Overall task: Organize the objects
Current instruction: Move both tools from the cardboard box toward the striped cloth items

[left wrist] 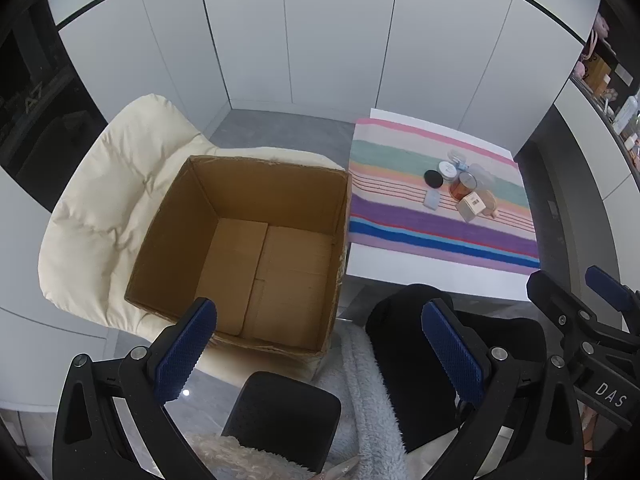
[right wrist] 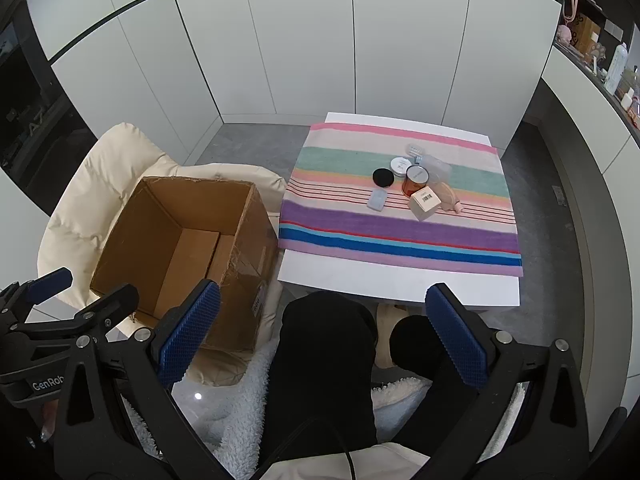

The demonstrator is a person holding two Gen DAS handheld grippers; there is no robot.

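Fingers on my left gripper [left wrist: 320,352] and right gripper [right wrist: 324,336] are gaping apart, gripping nothing. I'm hovering beside the cardboard box [left wrist: 244,248]; jars [right wrist: 416,184] are sitting on the striped cloth [right wrist: 400,232].

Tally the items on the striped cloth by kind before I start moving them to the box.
Round lidded jars/tins: 3 (black, white, amber)
Small cartons: 1
Pale blue flat cases: 1
Clear plastic containers: 2
Peach pouches: 1
Total: 8

White "DAS" lettering marks the black right gripper [left wrist: 608,394] body at 4 o'clock; "GenRob", possibly truncated, marks the black left gripper [right wrist: 46,384] body at 8 o'clock.
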